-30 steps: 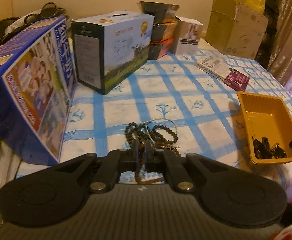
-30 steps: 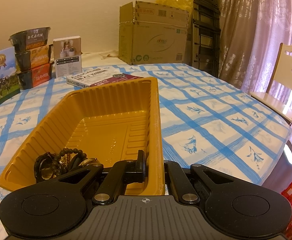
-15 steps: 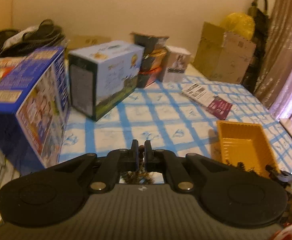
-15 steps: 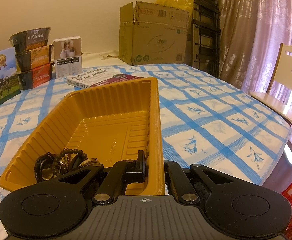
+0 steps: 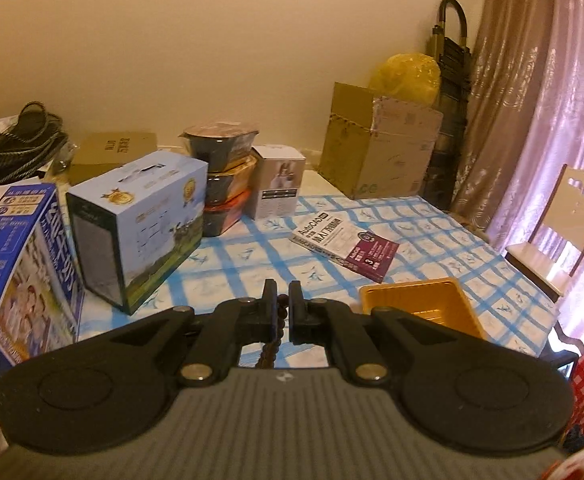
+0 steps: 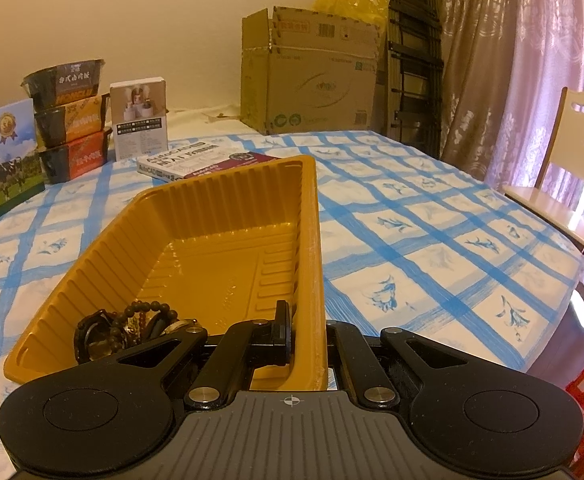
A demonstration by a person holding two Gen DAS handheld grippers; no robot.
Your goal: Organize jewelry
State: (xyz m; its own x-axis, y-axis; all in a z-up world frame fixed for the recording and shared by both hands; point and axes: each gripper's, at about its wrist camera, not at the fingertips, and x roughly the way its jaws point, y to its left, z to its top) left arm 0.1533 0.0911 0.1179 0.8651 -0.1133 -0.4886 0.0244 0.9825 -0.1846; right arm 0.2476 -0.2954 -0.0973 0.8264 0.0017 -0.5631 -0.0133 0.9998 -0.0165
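My left gripper (image 5: 281, 300) is shut on a dark brown bead bracelet (image 5: 277, 332), which hangs between the fingers well above the table. The yellow plastic tray (image 5: 416, 304) lies below and to the right of it. In the right wrist view my right gripper (image 6: 304, 320) is shut on the near right wall of the yellow tray (image 6: 228, 208); only its left finger (image 6: 281, 322) shows, inside the tray. Several dark bead bracelets and rings (image 6: 128, 326) lie in the tray's near left corner.
A blue box (image 5: 24, 264) and a cow-print carton (image 5: 140, 224) stand at the left. Stacked food bowls (image 5: 224, 176), a small white box (image 5: 278, 182), a book (image 5: 344, 246) and a cardboard box (image 5: 380, 148) lie further back. A chair (image 5: 564, 232) stands at the right.
My left gripper has risen high off the table with the bead bracelet and swung right toward the tray. The right gripper and tray have not moved.
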